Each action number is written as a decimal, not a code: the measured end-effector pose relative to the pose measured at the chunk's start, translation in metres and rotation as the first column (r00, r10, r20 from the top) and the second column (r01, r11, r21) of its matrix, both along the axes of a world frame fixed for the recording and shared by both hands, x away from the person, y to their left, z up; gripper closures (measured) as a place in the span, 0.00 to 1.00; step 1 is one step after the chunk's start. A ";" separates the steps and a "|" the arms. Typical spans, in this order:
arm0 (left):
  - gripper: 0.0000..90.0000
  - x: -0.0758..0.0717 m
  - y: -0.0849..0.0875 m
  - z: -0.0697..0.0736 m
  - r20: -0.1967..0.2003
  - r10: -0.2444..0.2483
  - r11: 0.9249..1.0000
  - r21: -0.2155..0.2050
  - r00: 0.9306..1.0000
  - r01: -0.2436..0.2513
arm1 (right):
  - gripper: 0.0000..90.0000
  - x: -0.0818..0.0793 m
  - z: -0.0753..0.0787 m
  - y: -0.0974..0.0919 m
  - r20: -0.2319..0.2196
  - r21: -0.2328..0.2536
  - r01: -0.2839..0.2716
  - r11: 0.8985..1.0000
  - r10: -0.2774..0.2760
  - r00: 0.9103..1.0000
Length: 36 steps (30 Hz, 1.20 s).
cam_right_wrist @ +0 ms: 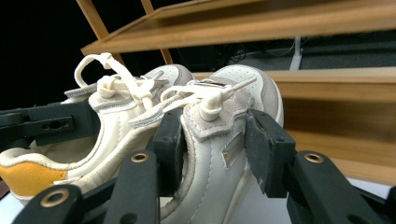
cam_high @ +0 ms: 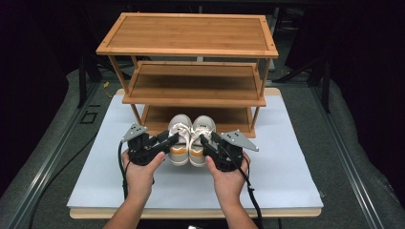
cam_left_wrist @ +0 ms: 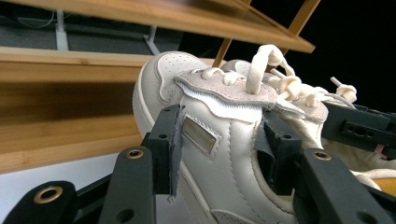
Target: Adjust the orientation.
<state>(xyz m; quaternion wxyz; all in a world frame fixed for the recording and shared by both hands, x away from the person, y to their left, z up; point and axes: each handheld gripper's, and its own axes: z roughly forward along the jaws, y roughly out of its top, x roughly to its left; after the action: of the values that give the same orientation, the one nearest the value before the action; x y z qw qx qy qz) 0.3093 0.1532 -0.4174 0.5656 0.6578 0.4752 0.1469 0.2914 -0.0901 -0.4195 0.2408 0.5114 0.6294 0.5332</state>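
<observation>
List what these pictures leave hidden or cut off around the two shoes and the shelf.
- Soles of the left shoe and right shoe: hidden in every view by the shoes themselves.
- Bottom tier of the wooden rack: high view, partly covered by the shoes and the middle shelf.
- Left shoe's heel: left gripper view, cut by the bottom edge.

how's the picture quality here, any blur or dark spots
High view: soft, the rack evenly lit, surroundings nearly black. Left gripper view: left shoe sharp, top shelf blurred. Right gripper view: right shoe crisp, background black at left.
</observation>
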 end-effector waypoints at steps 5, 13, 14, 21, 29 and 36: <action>0.62 -0.002 0.000 0.012 0.018 0.002 1.000 -0.001 1.000 -0.002 | 0.65 -0.002 0.012 -0.003 0.024 0.024 -0.085 0.996 0.085 0.996; 0.62 -0.002 0.002 0.022 0.028 0.000 1.000 0.002 1.000 0.000 | 0.65 -0.002 0.023 0.000 0.031 0.002 -0.036 0.999 0.036 0.999; 0.62 -0.002 0.003 0.023 0.029 0.000 1.000 0.002 1.000 0.000 | 0.65 -0.001 0.024 0.001 0.037 0.007 -0.033 0.999 0.032 0.999; 0.62 -0.001 0.003 0.030 0.040 0.000 1.000 -0.002 0.999 0.000 | 0.64 0.000 0.033 0.001 0.046 -0.004 -0.037 0.999 0.037 0.998; 0.62 0.005 0.002 0.034 0.031 -0.007 1.000 -0.016 0.999 0.007 | 0.65 0.005 0.038 -0.001 0.044 0.011 -0.036 0.999 0.035 0.998; 0.62 0.008 0.000 0.038 0.031 -0.012 1.000 -0.010 0.999 0.012 | 0.64 0.008 0.042 -0.003 0.047 0.014 -0.033 0.999 0.033 0.998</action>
<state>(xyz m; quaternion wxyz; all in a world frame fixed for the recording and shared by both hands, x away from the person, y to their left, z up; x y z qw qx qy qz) 0.3169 0.1535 -0.3791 0.5770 0.6554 0.4632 0.1515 0.2991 -0.0935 -0.3779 0.2427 0.4903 0.6279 0.5536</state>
